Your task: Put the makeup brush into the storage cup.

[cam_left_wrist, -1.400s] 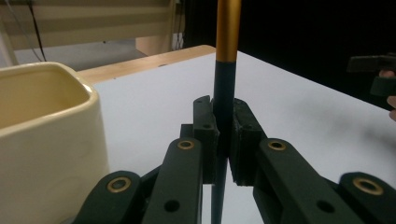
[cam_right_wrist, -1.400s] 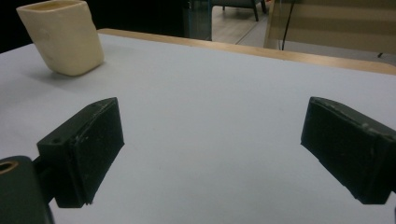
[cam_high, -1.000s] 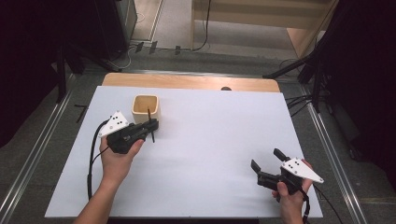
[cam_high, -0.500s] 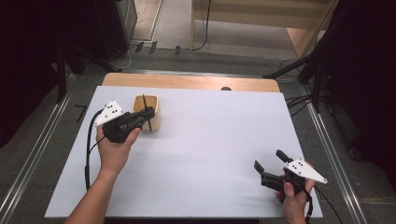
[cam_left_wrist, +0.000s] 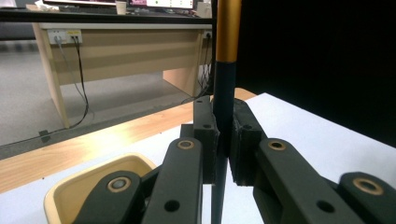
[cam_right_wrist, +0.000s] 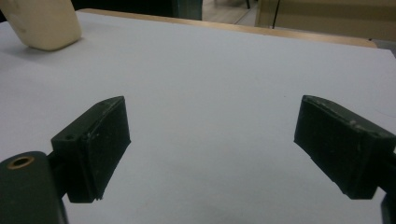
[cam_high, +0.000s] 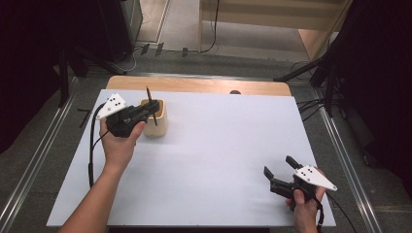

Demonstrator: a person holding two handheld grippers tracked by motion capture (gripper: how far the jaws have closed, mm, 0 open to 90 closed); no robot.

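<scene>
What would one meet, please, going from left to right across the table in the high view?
Left gripper clamped on a dark pen → cream cup just past it → bare stretch of white table → right gripper, jaws apart, nothing between them.

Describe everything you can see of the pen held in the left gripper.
The pen is a slim stick with a dark blue-black barrel and a gold-orange upper section. The left gripper is shut on its barrel, both pads pressing it from either side. It stands nearly upright, slightly tilted in the high view, above the cream cup at the white table's far left. Its lower tip is hidden.
</scene>
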